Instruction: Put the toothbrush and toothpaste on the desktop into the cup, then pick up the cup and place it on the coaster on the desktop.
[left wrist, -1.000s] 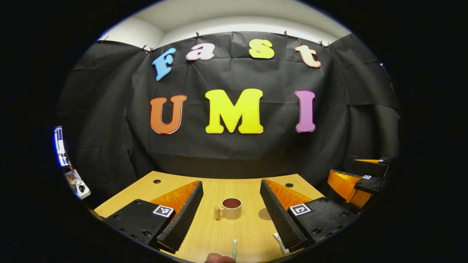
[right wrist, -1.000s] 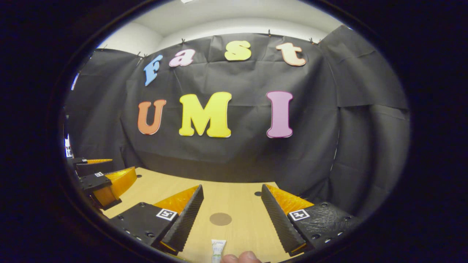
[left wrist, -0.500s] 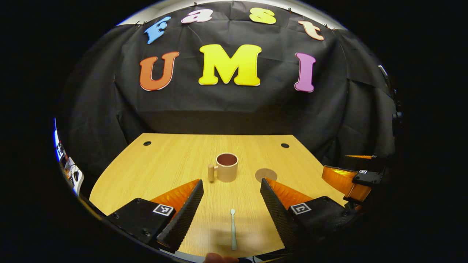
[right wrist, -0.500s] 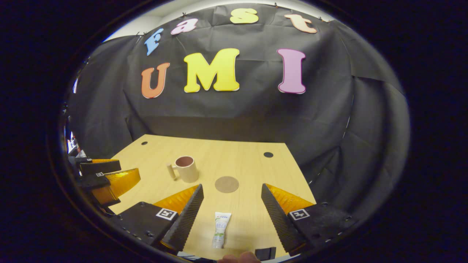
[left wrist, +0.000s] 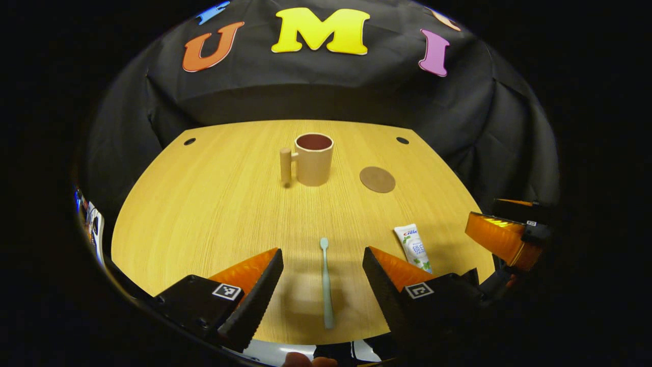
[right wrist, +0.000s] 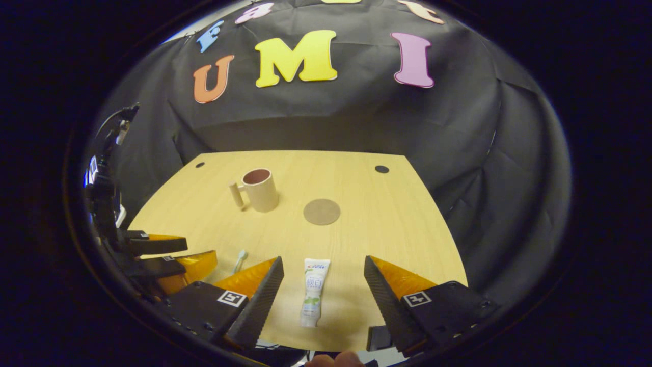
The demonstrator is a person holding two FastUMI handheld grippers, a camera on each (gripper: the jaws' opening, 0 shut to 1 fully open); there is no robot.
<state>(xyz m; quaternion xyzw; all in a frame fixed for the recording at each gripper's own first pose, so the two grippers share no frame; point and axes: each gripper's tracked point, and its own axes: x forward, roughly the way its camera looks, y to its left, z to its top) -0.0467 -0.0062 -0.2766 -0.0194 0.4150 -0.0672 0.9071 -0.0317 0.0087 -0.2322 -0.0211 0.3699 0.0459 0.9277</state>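
Left tool (left wrist: 323, 278): tilted down toward tabletop (left wrist: 214, 193), fingers spread wide, holding nothing; toothbrush (left wrist: 326, 283) flat between them, untouched, nearer than cup (left wrist: 311, 159). Right tool (right wrist: 322, 285): same downward tilt, fingers wide apart, empty; toothpaste (right wrist: 314, 291) lying between fingers, free. Cup upright, handle to left, toward far edge. Coaster (right wrist: 321, 211) just right of cup, apart from it.

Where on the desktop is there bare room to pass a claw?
Bare: the broad stretch left of the cup, and the middle band between cup and toothbrush. Crowded: the near edge, with toothbrush and toothpaste side by side; coaster right of the cup.
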